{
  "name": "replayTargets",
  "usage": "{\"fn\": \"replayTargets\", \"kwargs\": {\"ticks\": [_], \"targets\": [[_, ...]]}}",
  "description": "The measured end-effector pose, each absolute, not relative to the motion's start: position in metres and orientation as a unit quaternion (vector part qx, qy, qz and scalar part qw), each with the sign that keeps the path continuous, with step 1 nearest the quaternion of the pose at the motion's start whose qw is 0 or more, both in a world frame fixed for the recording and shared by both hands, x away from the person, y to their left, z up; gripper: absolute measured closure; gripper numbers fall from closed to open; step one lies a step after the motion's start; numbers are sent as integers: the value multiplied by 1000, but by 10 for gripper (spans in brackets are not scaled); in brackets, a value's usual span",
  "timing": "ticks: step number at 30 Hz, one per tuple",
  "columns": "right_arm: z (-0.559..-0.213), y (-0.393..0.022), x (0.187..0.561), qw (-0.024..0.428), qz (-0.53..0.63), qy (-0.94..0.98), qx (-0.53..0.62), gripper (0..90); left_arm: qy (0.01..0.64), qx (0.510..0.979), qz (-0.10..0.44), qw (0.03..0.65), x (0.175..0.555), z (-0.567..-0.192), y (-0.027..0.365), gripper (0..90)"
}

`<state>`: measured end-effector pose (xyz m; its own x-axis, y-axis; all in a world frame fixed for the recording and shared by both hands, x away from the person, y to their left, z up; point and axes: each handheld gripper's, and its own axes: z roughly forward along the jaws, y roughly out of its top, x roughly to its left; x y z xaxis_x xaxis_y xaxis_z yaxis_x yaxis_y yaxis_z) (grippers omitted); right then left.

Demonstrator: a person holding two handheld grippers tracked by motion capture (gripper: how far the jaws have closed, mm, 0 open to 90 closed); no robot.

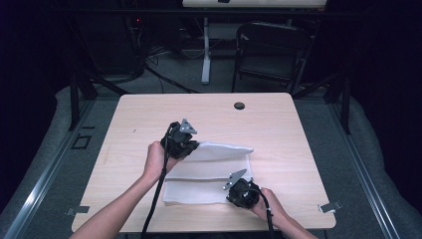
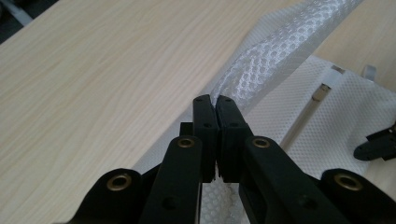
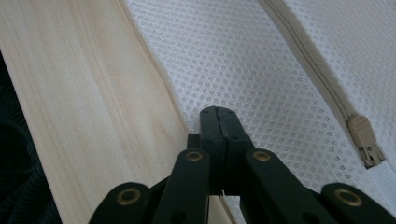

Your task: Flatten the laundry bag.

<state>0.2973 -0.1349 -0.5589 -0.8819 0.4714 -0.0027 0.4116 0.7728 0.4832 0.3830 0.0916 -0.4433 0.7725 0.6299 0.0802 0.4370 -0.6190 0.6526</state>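
A white mesh zip bag (image 1: 209, 189) lies flat on the near middle of the wooden table (image 1: 149, 114). My left gripper (image 1: 194, 146) is shut on the bag's far left edge and holds that flap raised and folded over toward the right. In the left gripper view the jaws (image 2: 214, 100) pinch the mesh (image 2: 280, 51), which rises away as a rolled strip. My right gripper (image 1: 231, 191) is at the bag's near right corner. Its jaws (image 3: 218, 114) are closed along the near edge of the mesh (image 3: 233, 56), a sliver of white between them. A beige zipper pull (image 3: 366, 140) lies to their right.
A dark round grommet (image 1: 239, 105) is set in the table's far side. Metal clips (image 1: 331, 206) sit at the near corners. A folding chair (image 1: 271, 50) and a desk leg stand on the floor beyond. Bare wood surrounds the bag.
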Motion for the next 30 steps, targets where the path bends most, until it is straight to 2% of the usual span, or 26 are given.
{"fn": "replayTargets", "kwargs": {"ticks": [30], "targets": [[-556, -135, 294, 31, 227, 948, 222, 900, 339, 865, 203, 309, 423, -425, 98, 883]]}}
